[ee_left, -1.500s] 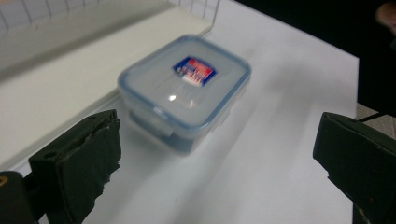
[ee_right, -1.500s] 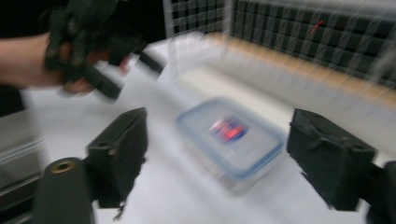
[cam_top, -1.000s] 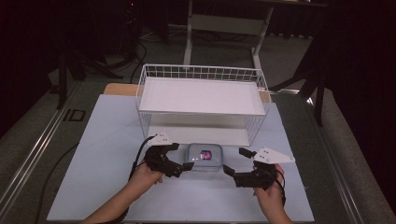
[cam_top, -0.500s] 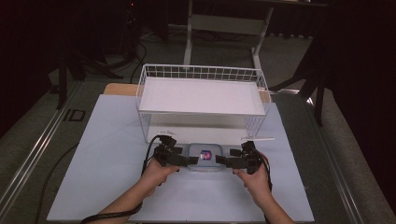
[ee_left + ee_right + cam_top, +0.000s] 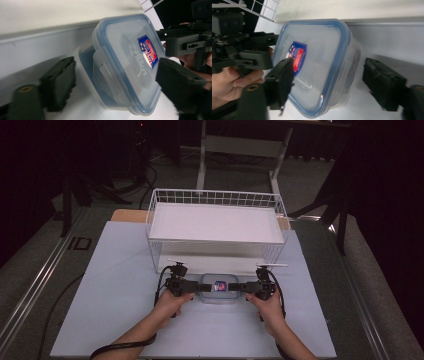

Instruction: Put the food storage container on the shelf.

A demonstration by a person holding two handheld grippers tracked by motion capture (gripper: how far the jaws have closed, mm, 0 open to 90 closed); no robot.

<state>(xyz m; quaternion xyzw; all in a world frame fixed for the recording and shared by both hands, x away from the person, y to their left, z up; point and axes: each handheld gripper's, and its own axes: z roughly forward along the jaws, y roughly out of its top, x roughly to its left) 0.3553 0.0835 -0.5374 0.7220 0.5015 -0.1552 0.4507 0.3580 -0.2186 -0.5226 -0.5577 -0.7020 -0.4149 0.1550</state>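
Container (image 5: pixel 218 288), clear plastic with a blue-rimmed lid and a red-and-blue label, lies flat on the pale blue mat (image 5: pixel 115 285), just in front of the white wire basket (image 5: pixel 216 222). From the high view its long axis runs left to right, lid up. Its short ends are covered there by the two grippers, one at each end. In the left gripper view, the left gripper (image 5: pixel 112 82) stands open with one jaw over the lid and one under the base; contact is unclear. The right gripper (image 5: pixel 332 82) straddles the opposite end the same way, jaws spread. Label print is too blurred to read.
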